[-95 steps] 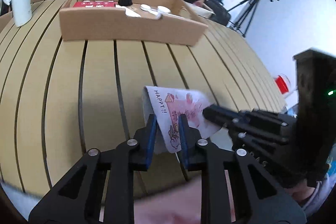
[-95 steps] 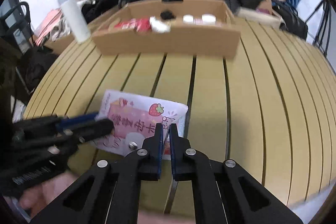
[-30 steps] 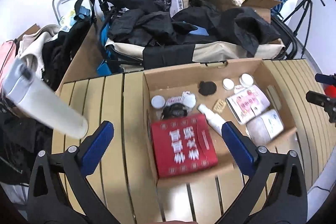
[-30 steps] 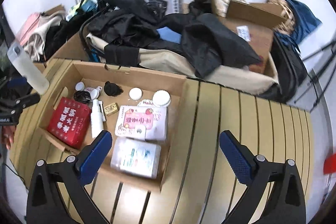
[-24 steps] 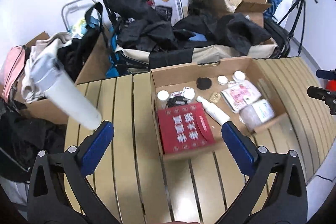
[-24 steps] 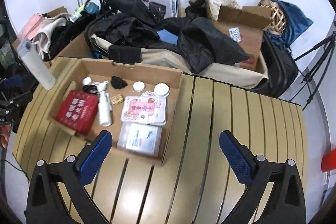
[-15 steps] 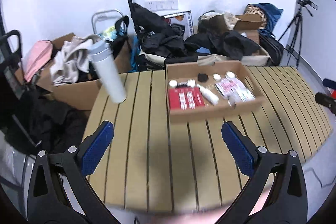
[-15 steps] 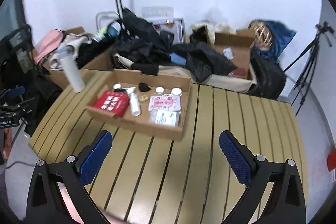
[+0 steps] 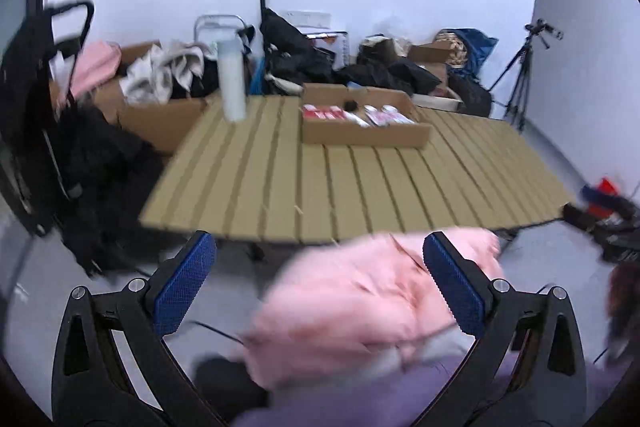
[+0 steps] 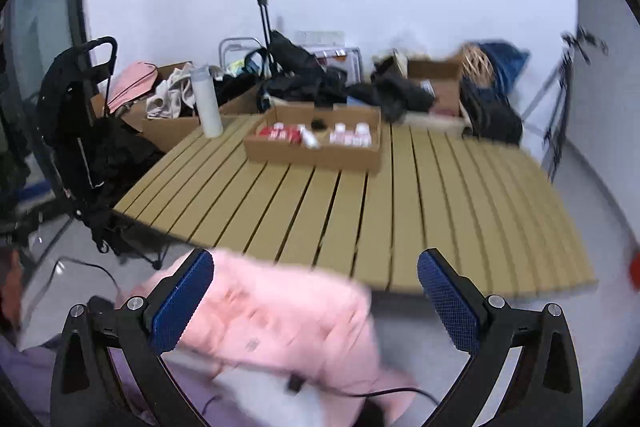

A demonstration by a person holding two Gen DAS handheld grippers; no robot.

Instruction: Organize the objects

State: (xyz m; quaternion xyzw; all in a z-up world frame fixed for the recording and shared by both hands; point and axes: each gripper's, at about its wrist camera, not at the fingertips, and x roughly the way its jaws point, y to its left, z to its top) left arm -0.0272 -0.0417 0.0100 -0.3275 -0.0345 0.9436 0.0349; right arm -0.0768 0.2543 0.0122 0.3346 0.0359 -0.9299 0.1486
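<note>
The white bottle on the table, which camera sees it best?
The right wrist view shows the white bottle best: it is sharp, upright beside the cardboard box, with its cap visible. In the left wrist view the bottle is blurrier, though it still stands whole near the table's far corner.

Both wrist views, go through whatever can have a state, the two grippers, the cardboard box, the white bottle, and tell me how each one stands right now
left gripper: open wide, holding nothing
right gripper: open wide, holding nothing
cardboard box: open-topped, on the slatted table, items inside
white bottle: upright, near the table's far left corner; cap blurred
</note>
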